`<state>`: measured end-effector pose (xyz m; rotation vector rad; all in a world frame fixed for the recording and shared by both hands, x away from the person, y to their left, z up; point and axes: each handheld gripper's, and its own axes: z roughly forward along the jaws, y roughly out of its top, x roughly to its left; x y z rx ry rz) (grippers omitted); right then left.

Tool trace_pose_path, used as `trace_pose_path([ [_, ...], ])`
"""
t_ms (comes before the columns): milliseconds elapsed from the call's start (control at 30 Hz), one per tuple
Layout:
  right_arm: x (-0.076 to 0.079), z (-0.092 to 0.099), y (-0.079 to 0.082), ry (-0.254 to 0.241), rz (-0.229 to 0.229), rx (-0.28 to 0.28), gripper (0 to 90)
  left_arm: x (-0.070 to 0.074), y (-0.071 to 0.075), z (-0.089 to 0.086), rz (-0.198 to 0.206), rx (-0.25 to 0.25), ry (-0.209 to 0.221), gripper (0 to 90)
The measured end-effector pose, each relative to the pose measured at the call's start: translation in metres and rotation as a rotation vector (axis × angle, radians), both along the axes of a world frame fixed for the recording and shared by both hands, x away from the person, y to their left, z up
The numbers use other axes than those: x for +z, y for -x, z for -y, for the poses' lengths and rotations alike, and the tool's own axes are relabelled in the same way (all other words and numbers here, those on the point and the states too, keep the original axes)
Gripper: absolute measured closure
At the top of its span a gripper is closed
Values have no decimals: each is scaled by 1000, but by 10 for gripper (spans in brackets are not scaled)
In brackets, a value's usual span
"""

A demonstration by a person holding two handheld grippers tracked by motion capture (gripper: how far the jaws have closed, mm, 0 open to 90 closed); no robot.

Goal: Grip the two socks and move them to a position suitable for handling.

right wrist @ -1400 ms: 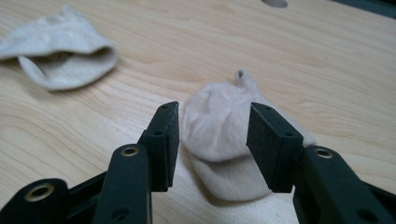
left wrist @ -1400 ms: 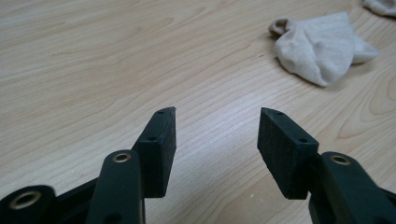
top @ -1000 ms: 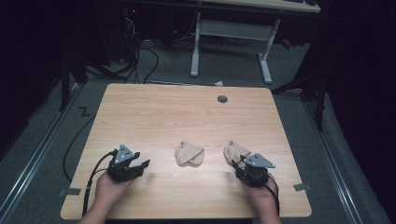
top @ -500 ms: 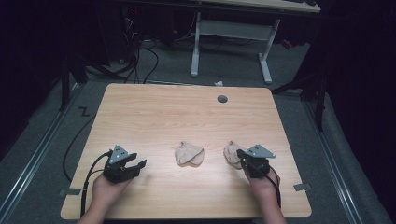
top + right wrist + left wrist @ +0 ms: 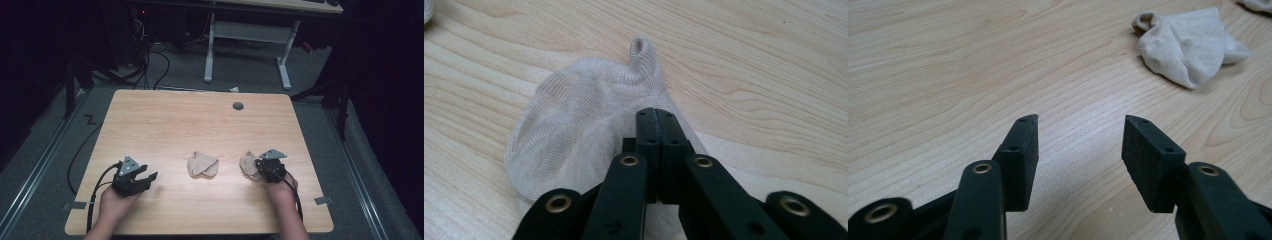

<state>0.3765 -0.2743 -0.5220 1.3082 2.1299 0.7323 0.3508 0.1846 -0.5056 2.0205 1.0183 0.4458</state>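
Two beige socks lie on the wooden table (image 5: 200,115). The middle sock (image 5: 202,165) (image 5: 1188,47) is crumpled and lies apart from both grippers. On the sock to its right (image 5: 247,165) (image 5: 584,120) sits my right gripper (image 5: 258,165) (image 5: 656,112), jaws pressed together on the fabric near the sock's rear edge. Its heel tab sticks up beyond the jaw tips. My left gripper (image 5: 148,179) (image 5: 1080,125) rests open at the front left, with bare wood between its jaws, and points toward the middle sock.
A round grey grommet (image 5: 238,106) sits near the table's far edge. Behind the table stands a white desk frame (image 5: 245,45), with cables on the dark floor. Tape marks flank the table's front corners.
My right gripper has moved slightly forward onto the right sock. The left gripper has drifted a little toward the front left.
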Motion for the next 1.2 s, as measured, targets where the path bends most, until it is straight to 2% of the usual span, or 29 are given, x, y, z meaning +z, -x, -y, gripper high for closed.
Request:
trace_pose_path([
  [233, 1, -3, 14, 2, -7, 20, 900, -1, 1, 3, -12, -21, 7, 488],
  [333, 2, -8, 25, -2, -13, 47, 900, -2, 2, 3, -13, -27, -10, 484],
  [433, 2, -17, 36, -27, -27, 91, 900, 1, 2, 4, -1, -22, 3, 488],
  [500, 2, -22, 38, -23, -30, 105, 900, 2, 2, 5, 5, -22, 7, 490],
  [533, 3, -31, 42, -19, -33, 138, 900, 3, 2, 7, 15, -25, 11, 490],
  [733, 2, -63, 62, -42, -44, 247, 900, 4, -2, 18, 36, -43, 23, 500],
  [833, 1, -79, 73, -55, -49, 297, 900, 3, -2, 23, 36, -57, 5, 501],
  [933, 3, -90, 80, -48, -48, 332, 893, 3, -1, 27, 36, -73, 3, 502],
  [1000, 10, -87, 82, -50, -12, 321, 892, 4, 1, 28, 36, -82, -2, 502],
  [1067, 17, -77, 80, -74, 23, 276, 898, 4, 1, 29, 39, -84, -1, 502],
  [1133, 16, -66, 75, -54, 18, 236, 899, 3, 0, 29, 36, -83, -2, 502],
  [1200, 9, -61, 71, -46, -15, 229, 900, 3, 0, 29, 35, -82, -7, 502],
])
